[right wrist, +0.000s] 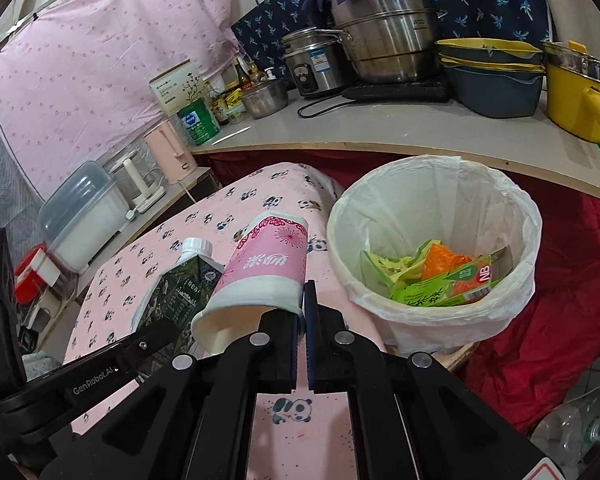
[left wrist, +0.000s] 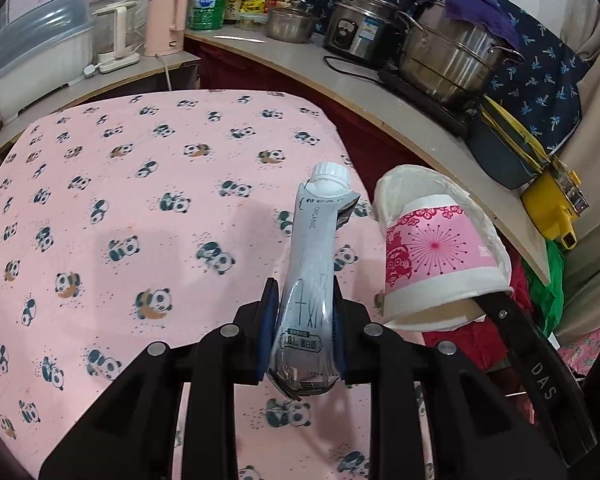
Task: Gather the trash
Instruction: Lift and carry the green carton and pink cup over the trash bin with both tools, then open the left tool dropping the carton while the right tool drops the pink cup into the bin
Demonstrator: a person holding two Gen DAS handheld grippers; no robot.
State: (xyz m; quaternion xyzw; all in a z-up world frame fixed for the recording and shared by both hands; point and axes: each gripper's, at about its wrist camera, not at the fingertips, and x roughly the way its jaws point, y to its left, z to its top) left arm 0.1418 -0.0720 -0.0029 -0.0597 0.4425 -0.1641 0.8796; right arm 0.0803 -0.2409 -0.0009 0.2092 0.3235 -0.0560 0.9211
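My left gripper [left wrist: 305,305] is shut on a squashed grey milk carton [left wrist: 312,264] with a white cap, held upright above the panda-print table. The same carton [right wrist: 180,292] shows dark green in the right wrist view. My right gripper [right wrist: 303,303] is shut on the rim of a pink and white paper cup [right wrist: 266,268], which lies tilted with its mouth toward the camera. That cup [left wrist: 432,248] hangs just right of the carton. A bin with a white liner [right wrist: 534,220] stands right of the cup and holds green and orange wrappers [right wrist: 444,280].
A pink panda tablecloth [left wrist: 140,200] covers the table. Behind it a grey counter [right wrist: 380,128] carries steel pots [right wrist: 384,36], a rice cooker [left wrist: 356,28], a yellow pot [right wrist: 576,96], a pink kettle [left wrist: 166,24] and jars. Red cloth [right wrist: 560,312] lies around the bin.
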